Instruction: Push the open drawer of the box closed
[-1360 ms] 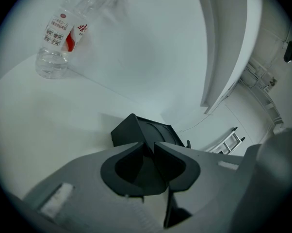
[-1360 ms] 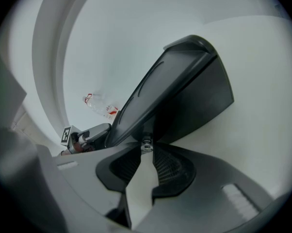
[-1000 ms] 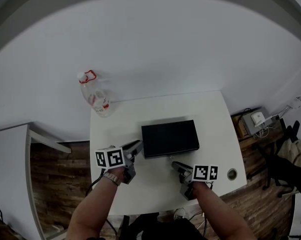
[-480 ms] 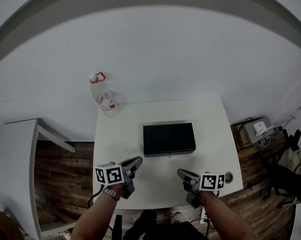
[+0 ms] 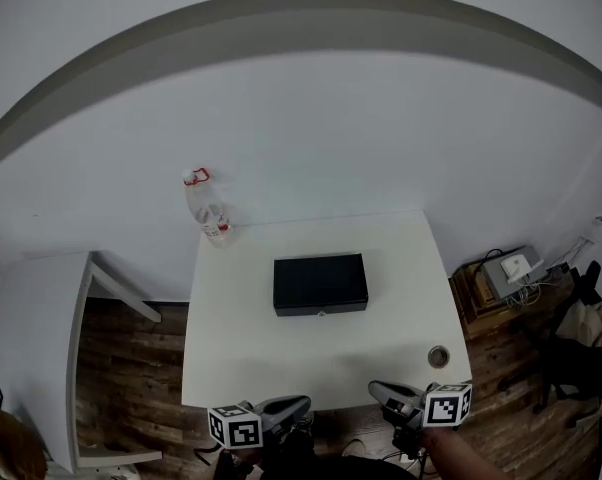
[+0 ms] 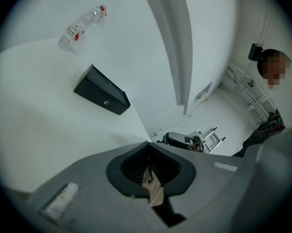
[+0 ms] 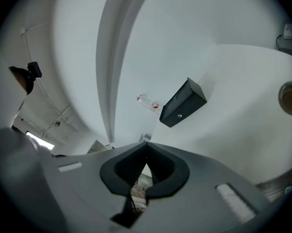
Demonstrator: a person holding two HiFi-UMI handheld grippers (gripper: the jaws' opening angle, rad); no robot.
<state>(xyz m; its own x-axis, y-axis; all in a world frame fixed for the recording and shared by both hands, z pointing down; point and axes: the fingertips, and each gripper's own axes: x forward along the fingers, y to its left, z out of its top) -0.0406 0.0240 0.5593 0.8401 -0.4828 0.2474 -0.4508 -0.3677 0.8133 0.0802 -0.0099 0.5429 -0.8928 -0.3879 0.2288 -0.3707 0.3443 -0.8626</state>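
The black box (image 5: 320, 283) lies in the middle of the white table (image 5: 321, 358). Its drawer front sits flush with the box, and a small knob (image 5: 322, 313) faces me. Both grippers hang low, just past the table's near edge and well apart from the box. My left gripper (image 5: 303, 402) is shut with nothing in it, and so is my right gripper (image 5: 374, 387). In the left gripper view the box (image 6: 101, 90) lies far ahead of the shut jaws of the left gripper (image 6: 147, 144). In the right gripper view the box (image 7: 183, 103) lies far beyond the right gripper (image 7: 146, 143).
A clear plastic bottle (image 5: 209, 211) with a red cap stands at the table's far left corner. A round cable hole (image 5: 438, 355) sits near the front right corner. A white shelf (image 5: 41, 348) stands at the left, and a small stand with a device (image 5: 511, 266) at the right.
Both grippers have drawn back from beside the box to below the table's near edge. The view has pulled back too. The box has not moved on the table.
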